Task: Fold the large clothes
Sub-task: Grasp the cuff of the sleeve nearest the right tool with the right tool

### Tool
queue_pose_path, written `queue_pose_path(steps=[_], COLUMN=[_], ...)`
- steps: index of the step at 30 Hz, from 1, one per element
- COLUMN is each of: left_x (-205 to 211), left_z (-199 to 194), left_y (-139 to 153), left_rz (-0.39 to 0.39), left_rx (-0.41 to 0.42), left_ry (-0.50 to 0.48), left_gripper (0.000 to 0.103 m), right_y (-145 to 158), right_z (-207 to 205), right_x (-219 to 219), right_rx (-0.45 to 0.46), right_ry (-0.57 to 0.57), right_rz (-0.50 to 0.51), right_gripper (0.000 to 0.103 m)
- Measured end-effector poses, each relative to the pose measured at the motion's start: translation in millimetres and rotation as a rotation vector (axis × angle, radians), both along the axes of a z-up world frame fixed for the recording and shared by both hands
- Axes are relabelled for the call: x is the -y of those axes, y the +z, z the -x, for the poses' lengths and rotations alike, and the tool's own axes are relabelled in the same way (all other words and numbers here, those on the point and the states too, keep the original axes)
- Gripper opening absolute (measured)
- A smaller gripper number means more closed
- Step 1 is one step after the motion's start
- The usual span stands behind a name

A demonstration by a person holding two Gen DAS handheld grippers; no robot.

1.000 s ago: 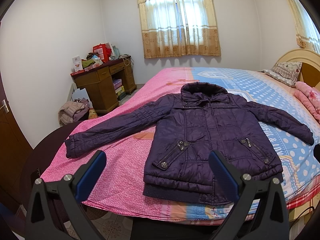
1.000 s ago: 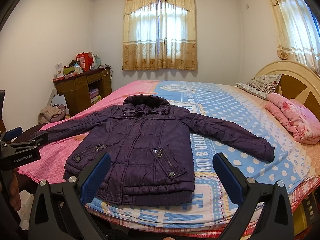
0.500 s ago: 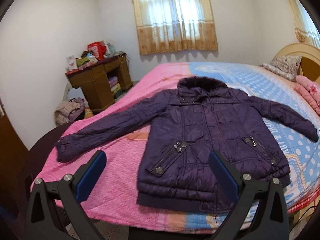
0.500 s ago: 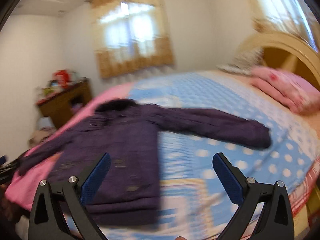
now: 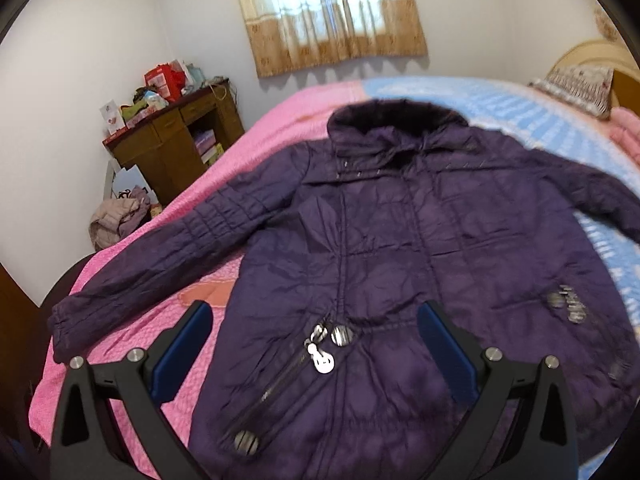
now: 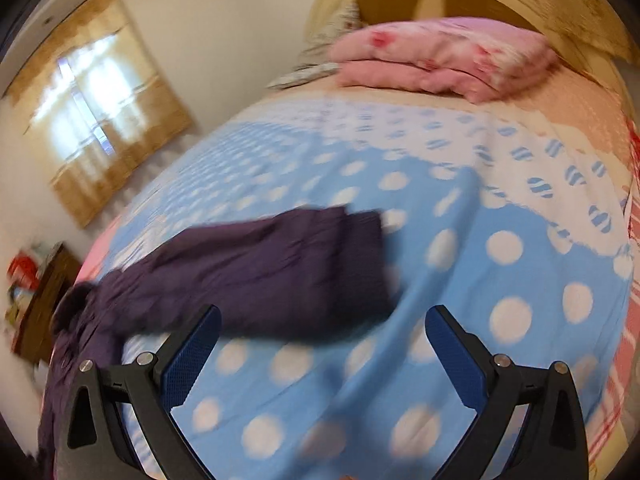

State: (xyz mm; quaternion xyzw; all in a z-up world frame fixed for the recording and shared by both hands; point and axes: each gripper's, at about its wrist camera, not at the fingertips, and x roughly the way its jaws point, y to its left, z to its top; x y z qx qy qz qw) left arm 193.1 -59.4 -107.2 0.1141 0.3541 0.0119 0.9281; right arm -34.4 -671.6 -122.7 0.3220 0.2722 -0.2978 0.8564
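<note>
A dark purple padded jacket [image 5: 400, 248] lies flat, front up, on the bed with both sleeves spread out. My left gripper [image 5: 316, 344] is open and empty, hovering over the jacket's lower front near the zip pull. In the right wrist view the jacket's right sleeve [image 6: 280, 272] lies on the blue dotted cover, its cuff just beyond my right gripper [image 6: 322, 344], which is open and empty above the bed. That view is blurred.
The bed cover is pink [image 5: 132, 344] on the left and blue with white dots [image 6: 500, 280] on the right. Folded pink bedding [image 6: 440, 60] lies by the headboard. A wooden desk [image 5: 172, 148] with clutter stands by the left wall, clothes heaped on the floor beside it.
Both grippers have moved in toward the bed. The left one has closed in over the jacket's front. The right one has swung right and down toward the right sleeve's cuff.
</note>
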Motion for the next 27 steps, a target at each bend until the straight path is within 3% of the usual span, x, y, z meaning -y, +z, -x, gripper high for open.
queue_pose_path(steps=[4, 6, 8, 15, 20, 24, 25, 26, 27], left_x=[0.4, 0.1, -3.0, -16.1, -21.2, -24.8, -25.7, -27.0, -29.0], left_z=[-18.8, -25.1, -30.8, -38.8, -39.8, -36.6, -36.3, -35.6, -35.4], left_y=[-11.8, -17.7, -23.5, -32.7, -30.2, -22.7, -20.7, -18.9, -16.9], left_rz=[-0.013, -0.033, -0.038, -0.008, 0.018, 0.035, 0.039, 0.046, 0.058], left_rx=[-0.025, -0.032, -0.051, -0.08, -0.069, -0.045, -0.04, -0.036, -0.034], left_ry=[0.035, 0.044, 0.052, 0.06, 0.048, 0.034, 0.031, 0.03, 0.03], left_gripper=[0.103, 0.103, 0.103, 0.103, 0.103, 0.103, 0.103, 0.103, 0.103], right_y=[-16.3, -15.7, -15.6, -7.2, 34.4, 92.4, 105.0, 117.0, 129.9], right_z=[-22.7, -30.0, -40.4, -53.7, -63.5, -90.0, -97.7, -106.6, -117.5], right_x=[26.2, 27.0, 28.0, 30.5, 14.6, -19.3, -28.9, -39.2, -52.2], right_rx=[-0.049, -0.054, -0.055, -0.086, -0.063, -0.018, -0.009, 0.0, 0.0], right_ry=[0.013, 0.036, 0.094, 0.145, 0.166, 0.232, 0.256, 0.282, 0.312], right_rz=[-0.04, -0.003, 0.001, 0.031, 0.121, 0.238, 0.26, 0.28, 0.298], right_gripper=[0.101, 0.097, 0.063, 0.053, 0.047, 0.037, 0.03, 0.008, 0.009])
